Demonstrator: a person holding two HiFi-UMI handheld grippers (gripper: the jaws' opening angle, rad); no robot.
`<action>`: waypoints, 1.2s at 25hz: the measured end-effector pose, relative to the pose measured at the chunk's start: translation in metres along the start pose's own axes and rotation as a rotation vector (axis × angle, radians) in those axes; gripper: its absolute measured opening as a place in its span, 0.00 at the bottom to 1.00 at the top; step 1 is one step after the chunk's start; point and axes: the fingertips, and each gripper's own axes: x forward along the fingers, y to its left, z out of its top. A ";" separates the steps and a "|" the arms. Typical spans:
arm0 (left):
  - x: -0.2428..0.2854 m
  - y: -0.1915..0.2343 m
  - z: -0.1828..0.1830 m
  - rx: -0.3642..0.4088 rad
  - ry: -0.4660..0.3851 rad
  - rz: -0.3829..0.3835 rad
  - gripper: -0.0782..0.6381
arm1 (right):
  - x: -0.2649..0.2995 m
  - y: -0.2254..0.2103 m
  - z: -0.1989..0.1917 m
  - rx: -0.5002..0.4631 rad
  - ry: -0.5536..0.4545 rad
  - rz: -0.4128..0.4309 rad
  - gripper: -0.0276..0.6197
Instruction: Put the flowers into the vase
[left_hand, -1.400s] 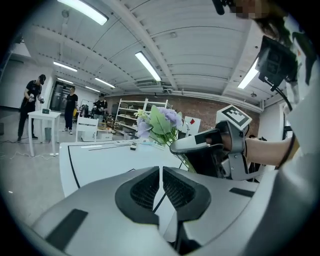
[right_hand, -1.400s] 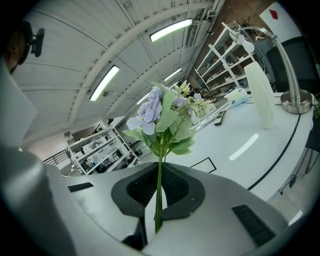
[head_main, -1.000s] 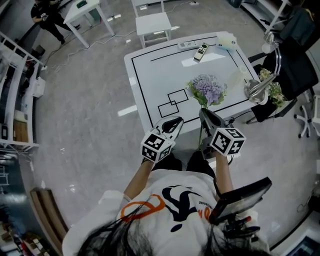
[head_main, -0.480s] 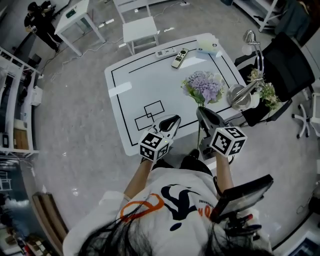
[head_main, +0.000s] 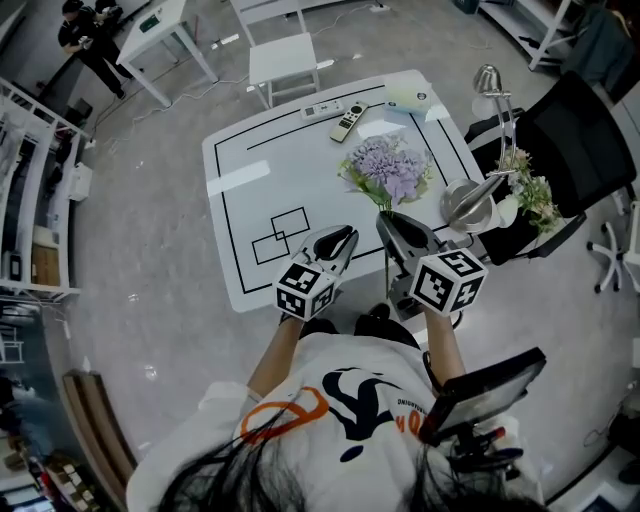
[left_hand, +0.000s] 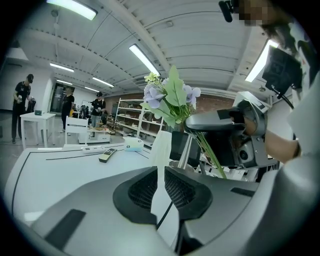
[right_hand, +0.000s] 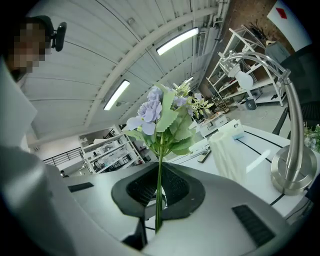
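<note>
My right gripper (head_main: 386, 224) is shut on the thin green stem of a bunch of pale purple flowers (head_main: 386, 166), which stands upright over the white table (head_main: 240, 215). In the right gripper view the stem (right_hand: 159, 175) runs up between the pads to the blooms (right_hand: 160, 117). Past them, a white ribbed vase (right_hand: 227, 150) stands on the table. My left gripper (head_main: 344, 236) hovers over the near table edge beside the right one. Its jaws have just been opening to a narrow slit with nothing between them (left_hand: 161, 182). The vase (left_hand: 161, 145) shows beyond that slit.
A chrome desk lamp (head_main: 470, 200) stands at the table's right edge. A remote (head_main: 346, 122), a power strip (head_main: 322, 108) and a white box (head_main: 405, 95) lie at the far side. A black chair (head_main: 570, 130) and a green plant (head_main: 535, 195) are on the right. A white chair (head_main: 280, 55) stands beyond the table.
Both grippers have moved forward from the table's near edge to over the table, the right one carrying the flowers along. The table now sits closer and more to the left.
</note>
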 end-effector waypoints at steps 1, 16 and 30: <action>0.002 -0.002 0.000 -0.005 0.001 0.004 0.16 | -0.001 0.000 -0.001 -0.001 0.008 0.007 0.07; 0.040 -0.024 0.013 0.050 0.038 -0.077 0.32 | -0.026 -0.024 0.019 0.027 -0.038 -0.022 0.07; 0.109 -0.016 0.055 0.155 0.043 -0.217 0.53 | -0.043 -0.054 0.052 0.041 -0.132 -0.166 0.07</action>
